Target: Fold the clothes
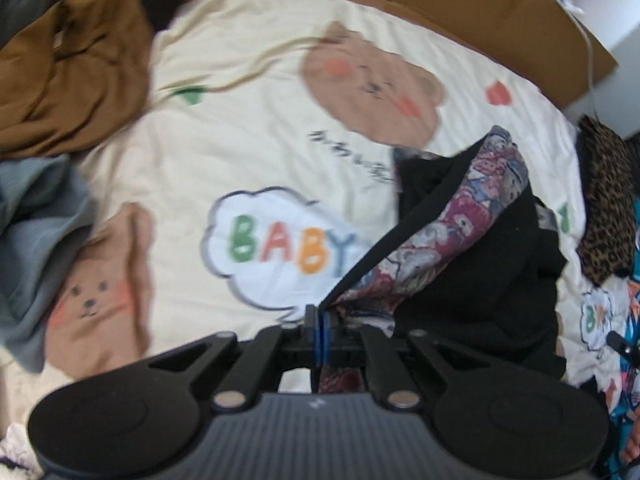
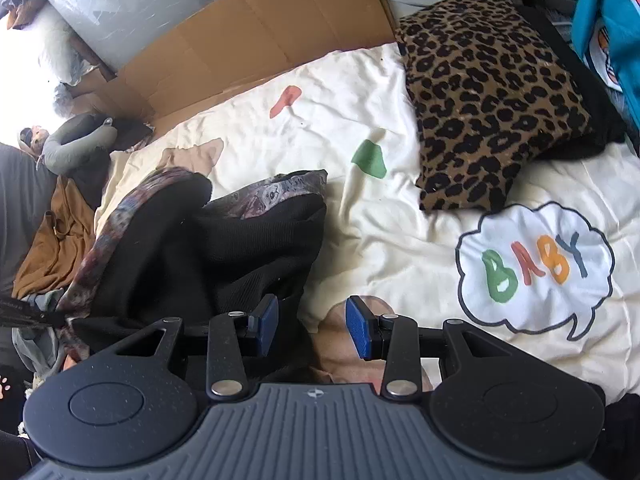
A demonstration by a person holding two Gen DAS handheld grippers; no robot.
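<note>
My left claw [image 1: 320, 334] gripping patterned trim edge of black garment [image 1: 480, 264], lifting it above bed cover [image 1: 240, 160]. Garment stretching ahead and to right of this claw. My right claw [image 2: 308, 326] hanging released, holding nothing; garment bulk lying just ahead-left of it, nearer its left finger.

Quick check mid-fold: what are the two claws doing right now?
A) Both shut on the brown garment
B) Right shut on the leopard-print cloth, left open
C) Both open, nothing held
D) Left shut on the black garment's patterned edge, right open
D: the left claw is pinched shut on the patterned edge of the black garment, while the right claw is open, its blue pads apart.
</note>
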